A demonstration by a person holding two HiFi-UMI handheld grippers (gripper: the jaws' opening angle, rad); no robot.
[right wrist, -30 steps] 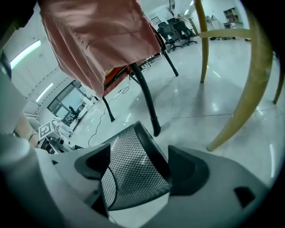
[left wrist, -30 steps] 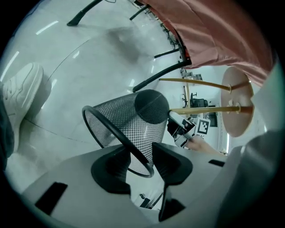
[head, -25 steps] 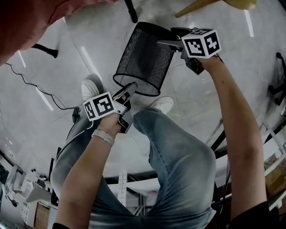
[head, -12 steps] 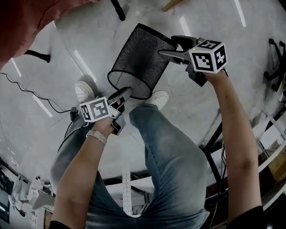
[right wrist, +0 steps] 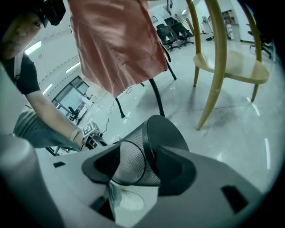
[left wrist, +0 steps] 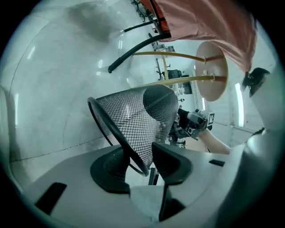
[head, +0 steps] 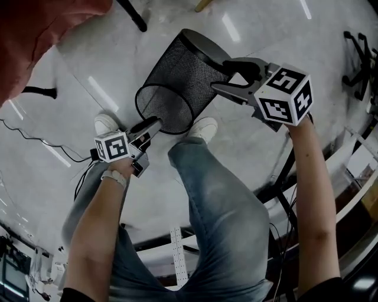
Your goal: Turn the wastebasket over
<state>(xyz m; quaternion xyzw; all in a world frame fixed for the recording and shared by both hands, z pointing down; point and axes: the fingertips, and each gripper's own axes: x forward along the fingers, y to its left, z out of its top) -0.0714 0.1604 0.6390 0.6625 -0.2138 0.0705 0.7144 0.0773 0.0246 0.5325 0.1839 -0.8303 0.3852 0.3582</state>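
Note:
A black mesh wastebasket (head: 177, 79) hangs tilted above the floor, its open rim toward me and its solid base (right wrist: 162, 131) pointing away. My left gripper (head: 151, 124) has the near rim (left wrist: 127, 144) between its pads. The rim lies against one pad and the mesh against the other, and these jaws have just been opening. My right gripper (head: 229, 75) straddles the base end. Its jaws have just been closing, and both pads press the mesh wall (right wrist: 133, 162). The inside of the basket is hidden.
The person's two white shoes (head: 107, 123) (head: 204, 126) stand on the pale floor under the basket. A wooden chair (right wrist: 231, 64) stands beyond it. Pink cloth (head: 35, 35) hangs at upper left, a black leg (head: 132, 15) lies behind, and a cable (head: 35, 141) lies at left.
The right gripper has risen toward the camera and closed on the basket's base end. The basket has tipped further. The left gripper has stayed at the rim and rolled.

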